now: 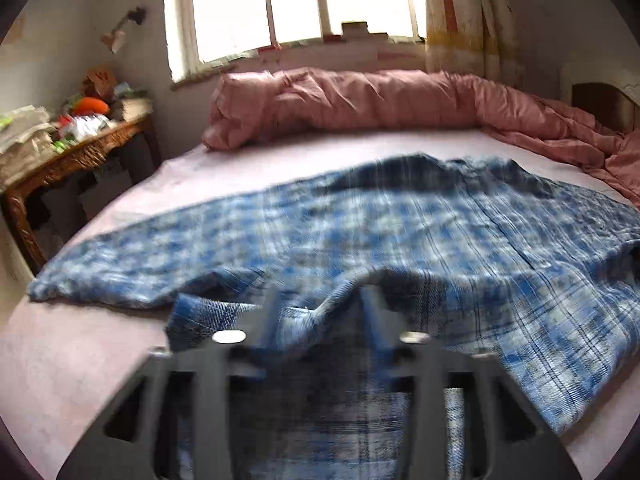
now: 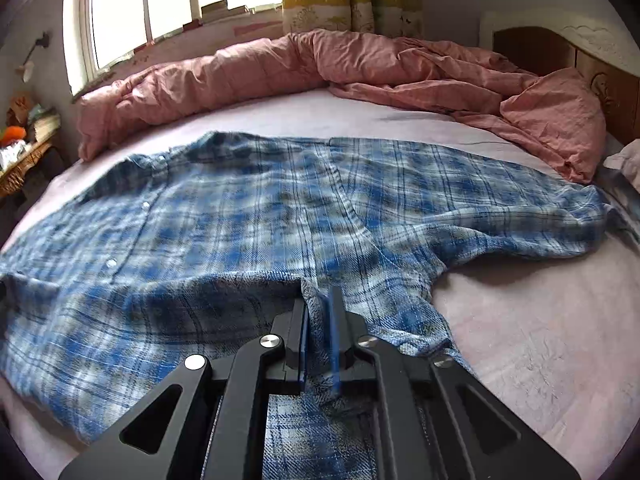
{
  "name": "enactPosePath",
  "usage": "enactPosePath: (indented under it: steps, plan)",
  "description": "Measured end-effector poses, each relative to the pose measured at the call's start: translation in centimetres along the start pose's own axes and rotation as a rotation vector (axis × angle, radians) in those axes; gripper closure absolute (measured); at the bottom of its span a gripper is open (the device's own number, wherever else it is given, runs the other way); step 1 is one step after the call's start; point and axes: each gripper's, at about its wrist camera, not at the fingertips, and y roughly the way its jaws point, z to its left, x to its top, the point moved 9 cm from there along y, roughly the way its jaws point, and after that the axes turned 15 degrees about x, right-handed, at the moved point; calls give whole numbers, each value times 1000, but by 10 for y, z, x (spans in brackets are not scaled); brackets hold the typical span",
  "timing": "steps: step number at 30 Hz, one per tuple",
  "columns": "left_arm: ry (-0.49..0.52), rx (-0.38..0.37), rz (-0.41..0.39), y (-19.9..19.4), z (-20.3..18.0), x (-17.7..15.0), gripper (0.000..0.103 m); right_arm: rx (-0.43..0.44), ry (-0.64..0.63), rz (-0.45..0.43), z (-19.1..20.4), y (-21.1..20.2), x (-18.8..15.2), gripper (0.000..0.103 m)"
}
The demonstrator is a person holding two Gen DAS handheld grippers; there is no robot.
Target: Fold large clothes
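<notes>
The plaid shirt (image 2: 248,216) is spread flat on the bed (image 2: 540,344), nothing yet folded, its near hem lying loose between the parted left gripper (image 1: 322,312) and the narrowly parted right gripper (image 2: 318,332).

- Your left gripper (image 1: 322,304) is showing blurred, so its fingertips are smearing into the plaid shirt (image 1: 360,224).
- The shirt's sleeve is running off the right edge there.
- The desk clutter (image 1: 80,120) is staying too small to identify.

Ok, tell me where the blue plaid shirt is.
The blue plaid shirt lies spread on the pale pink bedsheet, in front of the bunched pink duvet under the window.
</notes>
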Motion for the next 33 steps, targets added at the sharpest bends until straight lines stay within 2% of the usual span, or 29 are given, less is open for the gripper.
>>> enactPosePath:
  steps: [1, 2, 3, 4, 7, 11, 13, 15, 17, 19, 20, 21, 22, 25, 27, 28, 30, 33]
  plan:
    - [-10, 5, 2, -1, 2, 0, 38, 6, -1, -6, 0, -2, 1, 70]
    - [-26, -11, 15, -1, 3, -1, 38, -7, -3, -14, -2, -4, 1, 62]
    - [-41, -26, 23, 0, 4, -1, 38, -20, -4, -19, -3, -6, 2, 44]
    - [-50, -31, 25, 1, 5, -1, 38, -30, -9, -28, -4, -9, 4, 34]
    - [-73, -40, 10, -4, 10, 3, 37, -23, -36, -77, -1, -25, 15, 33]
    - [-156, -113, -50, -19, 20, 16, 21, 10, -31, -178, 1, -55, 32, 19]
    - [-198, -138, -65, -24, 26, 20, 21, 76, -25, -163, 7, -61, 35, 19]
    - [-226, -147, -65, -24, 32, 23, 21, 180, -44, -121, 20, -63, 34, 25]
    - [-238, -152, -59, -23, 36, 24, 21, 264, -79, -90, 35, -66, 32, 50]
    - [-238, -151, -54, -23, 37, 23, 21, 374, -105, -17, 52, -60, 22, 60]
    - [-238, -153, -53, -23, 37, 23, 21, 419, -117, 52, 60, -52, 12, 60]
    - [-235, -155, -50, -22, 36, 21, 21, 423, -121, 104, 62, -42, 3, 61]
    - [-229, -164, -44, -22, 33, 20, 21, 388, -127, 144, 61, -31, -5, 61]
    - [-181, -182, -38, -21, 20, 15, 21, 176, -146, 183, 39, -4, -17, 61]
    - [-137, -196, -42, -22, 8, 13, 21, 94, -122, 183, 23, 5, -20, 61]
    - [-135, -227, -45, -22, 3, 12, 21, 55, -97, 181, 13, 8, -22, 61]
    - [-135, -279, -30, -21, -5, 11, 21, 24, -65, 163, 0, 8, -20, 61]
    - [-120, -301, -43, -27, -9, 12, 21, -28, -33, 84, -20, -5, -8, 61]
